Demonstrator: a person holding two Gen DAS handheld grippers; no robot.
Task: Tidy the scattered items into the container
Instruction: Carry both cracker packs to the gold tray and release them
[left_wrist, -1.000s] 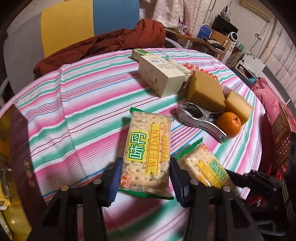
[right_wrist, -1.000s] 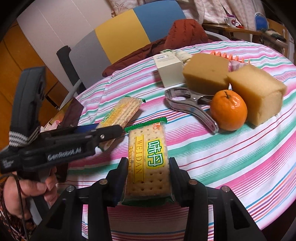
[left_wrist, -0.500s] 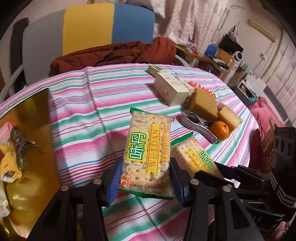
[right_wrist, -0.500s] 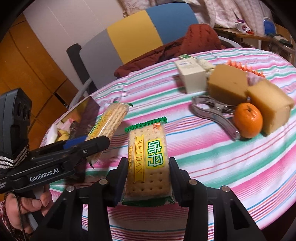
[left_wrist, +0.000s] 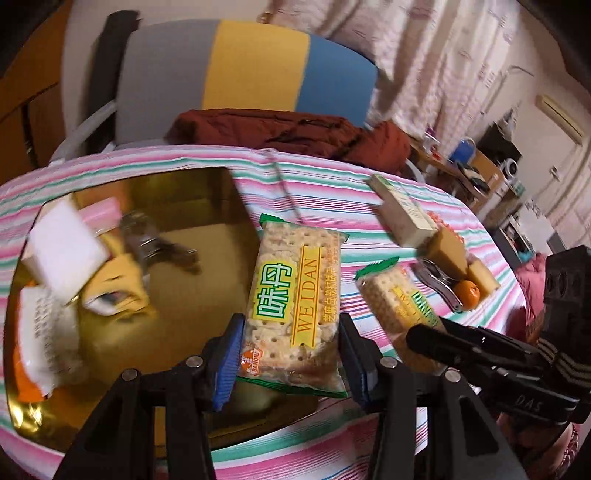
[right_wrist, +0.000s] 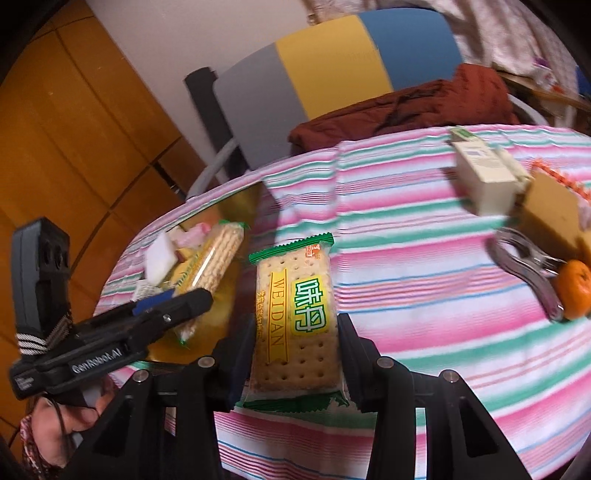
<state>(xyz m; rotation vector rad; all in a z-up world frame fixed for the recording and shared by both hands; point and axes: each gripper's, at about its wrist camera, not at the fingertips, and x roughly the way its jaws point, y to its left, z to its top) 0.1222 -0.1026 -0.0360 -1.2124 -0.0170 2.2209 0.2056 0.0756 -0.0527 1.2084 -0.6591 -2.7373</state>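
Note:
My left gripper (left_wrist: 290, 347) is shut on a green-edged WEIDAN cracker pack (left_wrist: 291, 295), which hangs over the right part of the golden container (left_wrist: 207, 254). In the right wrist view that pack (right_wrist: 210, 266) is above the container (right_wrist: 243, 201). My right gripper (right_wrist: 295, 332) is shut on a second WEIDAN cracker pack (right_wrist: 295, 317), above the striped tablecloth just right of the container. Several items lie inside the container, among them a white block (left_wrist: 62, 243) and a metal clip (left_wrist: 147, 240).
On the cloth to the right lie a white box (right_wrist: 484, 173), brown sponges (right_wrist: 550, 210), a metal clamp (right_wrist: 524, 262) and an orange (right_wrist: 574, 290). A chair with a red jacket (left_wrist: 288, 129) stands behind the table. A hand (right_wrist: 48, 424) holds the left gripper.
Both grippers have carried their cracker packs leftward and slightly up. The golden container has come fully into view, and the left pack now hangs over it.

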